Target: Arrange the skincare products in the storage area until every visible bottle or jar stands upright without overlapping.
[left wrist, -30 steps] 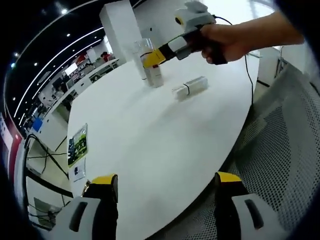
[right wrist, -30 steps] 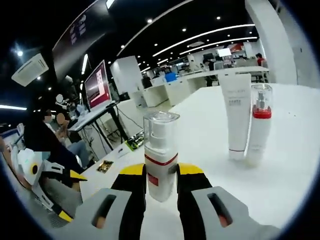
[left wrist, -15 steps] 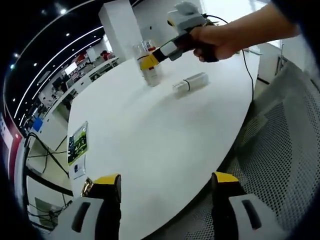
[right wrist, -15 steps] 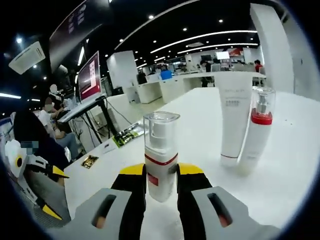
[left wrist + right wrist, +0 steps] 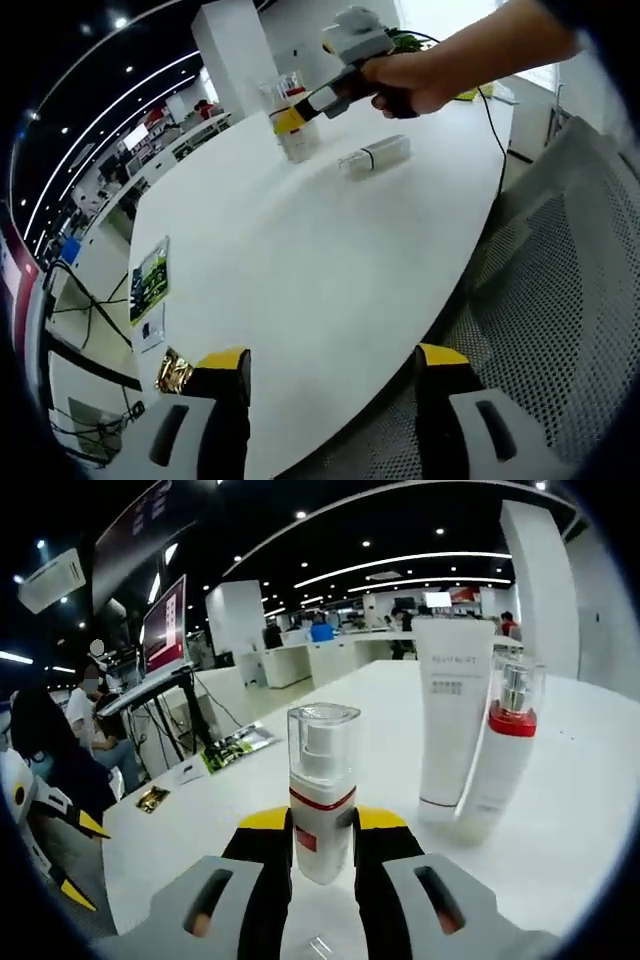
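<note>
My right gripper (image 5: 322, 852) is shut on a white pump bottle (image 5: 322, 780) with a red band and clear cap, held upright over the white table (image 5: 560, 850). Just ahead to the right stand a white tube (image 5: 450, 715) and a second pump bottle (image 5: 500, 745) with a red collar, close together. In the left gripper view the right gripper (image 5: 290, 115) reaches in at the top, held by a hand, next to those standing products (image 5: 295, 140). A white bottle (image 5: 375, 155) lies on its side on the table nearby. My left gripper (image 5: 330, 405) is open at the table's near edge, holding nothing.
A green leaflet (image 5: 150, 280) and a small gold item (image 5: 172, 372) lie near the table's left edge. A mesh chair (image 5: 560, 300) sits at the right. A cable (image 5: 490, 110) trails over the table's far side. Desks, a monitor (image 5: 165, 625) and seated people lie beyond.
The right gripper has carried its bottle closer to the standing tube and pump bottle, which look larger now. The left gripper stays open; its view has shifted slightly.
</note>
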### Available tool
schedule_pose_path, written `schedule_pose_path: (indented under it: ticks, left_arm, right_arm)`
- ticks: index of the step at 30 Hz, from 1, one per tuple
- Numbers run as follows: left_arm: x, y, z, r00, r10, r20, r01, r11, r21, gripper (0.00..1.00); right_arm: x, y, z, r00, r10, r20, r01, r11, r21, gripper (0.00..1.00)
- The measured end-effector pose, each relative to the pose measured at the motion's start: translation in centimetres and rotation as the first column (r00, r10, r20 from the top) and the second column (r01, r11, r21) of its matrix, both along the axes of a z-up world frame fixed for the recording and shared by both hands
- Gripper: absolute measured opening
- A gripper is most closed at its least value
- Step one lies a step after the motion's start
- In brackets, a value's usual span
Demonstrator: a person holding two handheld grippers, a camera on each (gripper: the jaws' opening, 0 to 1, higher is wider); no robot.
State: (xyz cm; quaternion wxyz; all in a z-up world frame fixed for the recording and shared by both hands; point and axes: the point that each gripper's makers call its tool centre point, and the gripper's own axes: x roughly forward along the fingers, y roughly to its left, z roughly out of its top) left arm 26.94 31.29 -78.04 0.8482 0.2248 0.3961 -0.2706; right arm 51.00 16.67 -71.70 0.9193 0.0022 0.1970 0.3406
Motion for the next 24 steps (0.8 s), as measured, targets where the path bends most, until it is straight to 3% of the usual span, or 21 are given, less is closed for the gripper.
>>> schedule_pose_path:
  ticks: [10,13,24]
  left_arm:
    - [-0.3,0.3,-0.4,1.0,-0.006,-0.015,0.006,1.0,-0.006,0.66]
    - [-0.4,0.3,-0.6,1.0,-0.009,-0.021,0.009,1.0,-0.005,0.65]
    - [-0.7,0.5,-0.9,0.999,-0.022,-0.038,0.022,1.0,0.005,0.6]
  right_arm:
    - [1.5,-1.4,-1.4,0.998,-0.047,0.038,0.049,0.997,-0.065,0.2]
    - [2.0,-1.8,-1.6,0.995,-0.059,0.082,0.065,0.994,-0.082,0.2]
    - [3.5,-2.9,-2.9,0.994,-0.079,0.072,0.089,0.987,-0.134,0.2]
